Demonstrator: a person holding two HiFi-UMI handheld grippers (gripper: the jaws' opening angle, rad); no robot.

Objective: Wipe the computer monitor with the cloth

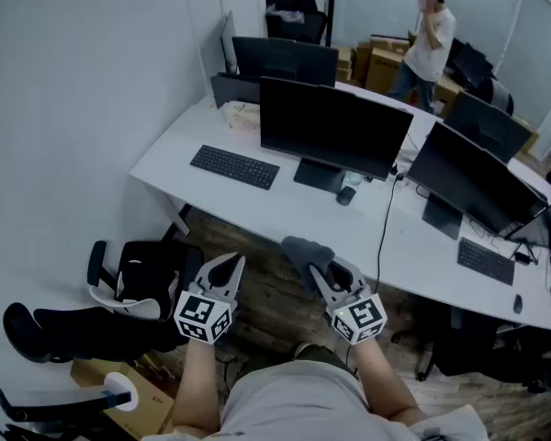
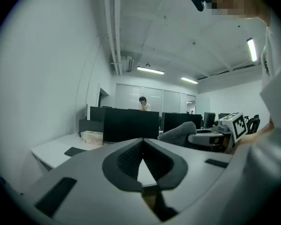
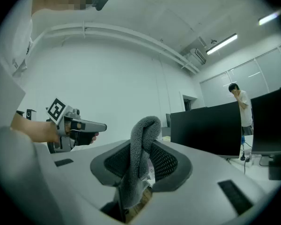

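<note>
Pinched between the jaws of the right gripper [image 1: 320, 272]: a grey cloth [image 1: 305, 251], folded over the tips and hanging down between them. Closed tip to tip on nothing: the left gripper [image 1: 233, 263], near the right. Both held low over the wooden floor [image 1: 257, 306], short of the white desk [image 1: 285, 211] bearing the nearest black monitor [image 1: 335, 129], well apart from the cloth.

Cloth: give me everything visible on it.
The cloth is grey and fuzzy, looking like terry or microfibre, and is bunched into a folded wad. It is clamped between the jaws of the right gripper. Its looped top pokes past the tips and a tail hangs down between them. It is held in the air; only the jaws touch it.
</note>
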